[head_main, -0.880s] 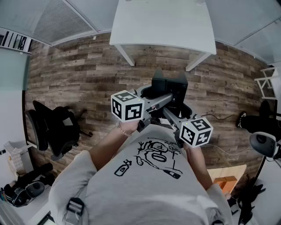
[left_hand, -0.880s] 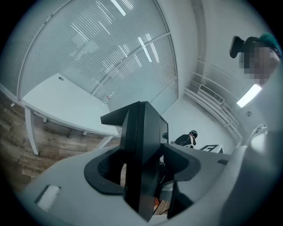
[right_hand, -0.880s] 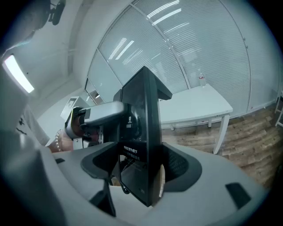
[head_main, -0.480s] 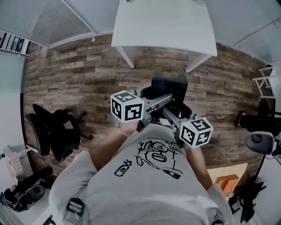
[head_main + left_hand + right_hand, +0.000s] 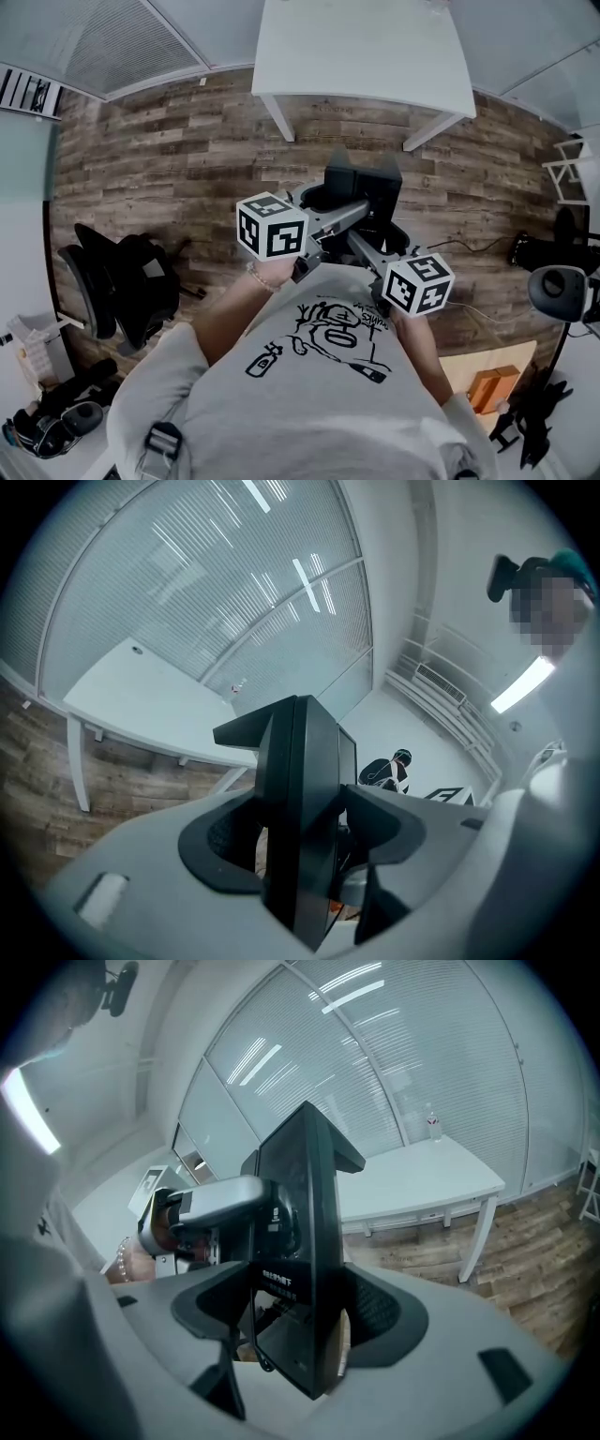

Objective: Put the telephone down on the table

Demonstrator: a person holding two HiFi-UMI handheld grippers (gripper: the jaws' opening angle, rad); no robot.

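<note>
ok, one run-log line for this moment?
phase: carry | left gripper: shut on black boxy plastic telephone | right gripper: shut on telephone | telephone: above wood floor | white rectangular table: ahead, not reached

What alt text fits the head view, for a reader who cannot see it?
Seen from above, a person in a grey T-shirt grips a black telephone with the left gripper and right gripper over a wood-plank floor. A white table stands ahead; a black office chair at left.
</note>
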